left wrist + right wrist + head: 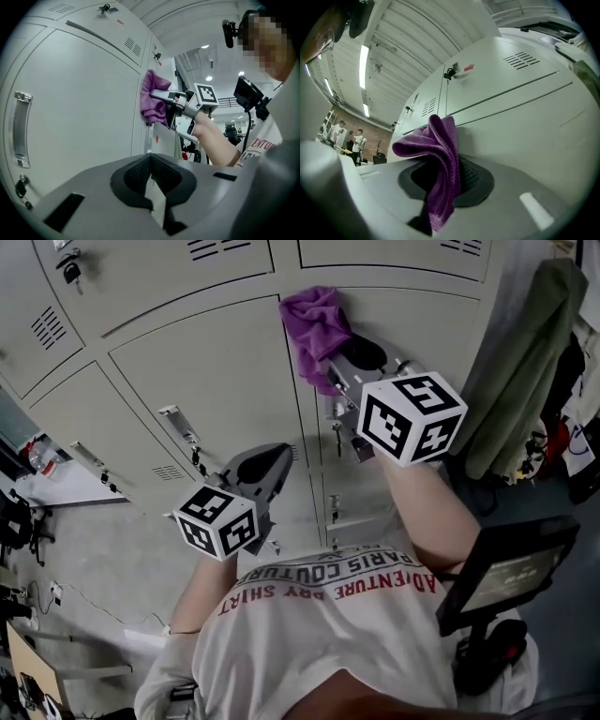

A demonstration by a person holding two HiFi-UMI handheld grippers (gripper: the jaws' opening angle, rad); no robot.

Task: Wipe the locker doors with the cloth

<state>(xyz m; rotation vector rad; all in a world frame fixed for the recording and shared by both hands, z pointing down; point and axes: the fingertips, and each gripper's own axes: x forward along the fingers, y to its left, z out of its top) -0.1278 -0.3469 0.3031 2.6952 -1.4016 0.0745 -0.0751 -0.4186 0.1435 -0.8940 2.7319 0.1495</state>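
Now, shirt [319, 610] print: "ADVENTURE DRY SHIRT"
Right tongs [440, 174]: clamped on purple cloth [317, 324]
Cloth: against locker door [427, 320], at its left edge
Left tongs [151, 163]: closed, empty

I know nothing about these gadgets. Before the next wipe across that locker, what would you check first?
1. Grip on the cloth: ok. The right gripper is shut on the purple cloth.
2. Cloth meets the locker door: ok, it appears to touch.
3. Cloth spread flat: not ok, it is bunched.
4. Left gripper out of the way: ok. It is shut, empty and lower down.
5. Door latch below the cloth might snag it: cannot tell.
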